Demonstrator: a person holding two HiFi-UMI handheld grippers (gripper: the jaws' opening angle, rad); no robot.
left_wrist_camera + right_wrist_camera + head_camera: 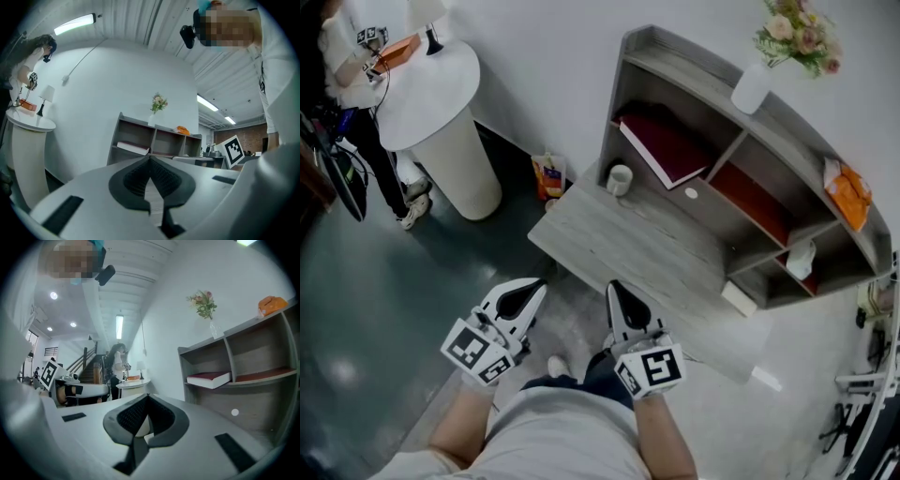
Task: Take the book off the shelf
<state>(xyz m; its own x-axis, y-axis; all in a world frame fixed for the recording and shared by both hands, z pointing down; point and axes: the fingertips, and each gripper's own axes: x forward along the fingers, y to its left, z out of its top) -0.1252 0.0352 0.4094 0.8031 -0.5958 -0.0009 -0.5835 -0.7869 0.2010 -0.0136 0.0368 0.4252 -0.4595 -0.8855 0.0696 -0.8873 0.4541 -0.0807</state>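
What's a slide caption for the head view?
Left gripper and right gripper, jaws shut, near the desk; red book on the shelf.

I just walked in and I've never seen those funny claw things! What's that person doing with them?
A person stands in front of a grey desk, holding a gripper in each hand. The left gripper and right gripper are both shut and empty, held low near the person's body. The dark red book to be taken lies untouched in the left compartment of the shelf. A white mug sits on the desk nearby.
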